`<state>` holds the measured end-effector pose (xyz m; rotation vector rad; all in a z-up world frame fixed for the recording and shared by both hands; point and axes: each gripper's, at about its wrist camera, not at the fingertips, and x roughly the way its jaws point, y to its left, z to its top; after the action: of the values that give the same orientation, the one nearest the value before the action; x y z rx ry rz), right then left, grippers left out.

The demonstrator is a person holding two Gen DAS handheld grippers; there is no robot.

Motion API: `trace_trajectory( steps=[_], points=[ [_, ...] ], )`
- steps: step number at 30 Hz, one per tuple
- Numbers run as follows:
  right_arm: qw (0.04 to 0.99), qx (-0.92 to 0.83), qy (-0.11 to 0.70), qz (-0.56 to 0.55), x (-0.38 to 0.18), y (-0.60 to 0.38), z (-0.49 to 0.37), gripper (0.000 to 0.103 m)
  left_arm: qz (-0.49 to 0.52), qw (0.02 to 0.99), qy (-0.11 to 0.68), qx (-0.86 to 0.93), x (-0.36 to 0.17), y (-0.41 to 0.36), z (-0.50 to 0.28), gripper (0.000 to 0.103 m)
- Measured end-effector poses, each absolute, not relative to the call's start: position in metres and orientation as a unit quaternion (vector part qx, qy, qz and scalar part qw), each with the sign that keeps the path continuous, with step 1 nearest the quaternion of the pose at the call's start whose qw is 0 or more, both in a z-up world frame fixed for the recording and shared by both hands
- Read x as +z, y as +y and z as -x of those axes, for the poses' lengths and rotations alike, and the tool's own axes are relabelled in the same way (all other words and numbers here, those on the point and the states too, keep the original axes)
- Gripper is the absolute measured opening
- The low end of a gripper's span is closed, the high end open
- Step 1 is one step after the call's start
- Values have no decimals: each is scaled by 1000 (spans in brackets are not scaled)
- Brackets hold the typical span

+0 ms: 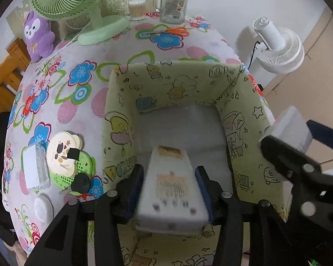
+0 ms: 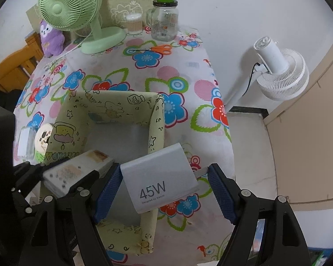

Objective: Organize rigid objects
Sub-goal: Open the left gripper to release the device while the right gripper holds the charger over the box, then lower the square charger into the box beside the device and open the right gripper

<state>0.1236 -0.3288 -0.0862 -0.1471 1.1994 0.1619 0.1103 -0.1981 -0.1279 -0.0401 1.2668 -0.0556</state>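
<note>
The floral tablecloth [image 2: 144, 66] covers the whole table, and on it stands the biggest of the task's things, a pale green fabric storage box [image 1: 239, 102] printed with cartoon doodles; its grey floor looks bare in both views, so nothing seems to have been put away yet. The two items on their way there are both still over it. The left gripper [image 1: 169, 190] hangs above the box's near end with a white remote control [image 1: 172, 190] lying lengthways between its blue pads; the picture is blurred here, and I cannot tell whether the pads still press on its sides or have just let go, though the remote looks free of the box floor. It is a flat white slab with worn, brownish patches over its button area. The right gripper [image 2: 164, 188] is at the box's right wall, its fingers pinching a grey-white 45W charger box [image 2: 162, 177] printed "45W"; the left pad bears on one edge, the right on a small protruding tab, and the carton sits tilted. Left on the cloth beside the storage box, judging from the left wrist view, are a clear plastic case [image 1: 35, 168], a cream flower-shaped lid [image 1: 63, 155] on a green perforated thing, a black round cap [image 1: 81, 182] and a white disc [image 1: 43, 208]. So the job looks barely begun: two drops pending, several small pieces to follow.
</note>
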Motion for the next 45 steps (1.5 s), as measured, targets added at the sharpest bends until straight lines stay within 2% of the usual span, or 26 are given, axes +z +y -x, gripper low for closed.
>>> trace_trajectory(
  steps=[4,5,9,22,37,45],
  points=[
    [820,75,565,63,-84,-326,-122,81,24,806,589,-40,-117,-196,-110,65],
    [820,75,565,61,-84,-325,-123,81,18,809,586,-38,-113,-196,-109,73],
    [825,72,558,56,-77,-319,-122,80,2,820,570,-41,-96,-192,-105,82],
    [829,74,552,41,-68,-286,-126,80,-12,818,575,-9,-88,-145,-109,86],
    [804,84,587,40,-110,-256,-160,80,-14,796,605,-1,-114,-127,-132,86],
    [785,98,611,2,-129,-250,-179,81,-12,784,621,-2,-122,-124,-140,86]
  ],
)
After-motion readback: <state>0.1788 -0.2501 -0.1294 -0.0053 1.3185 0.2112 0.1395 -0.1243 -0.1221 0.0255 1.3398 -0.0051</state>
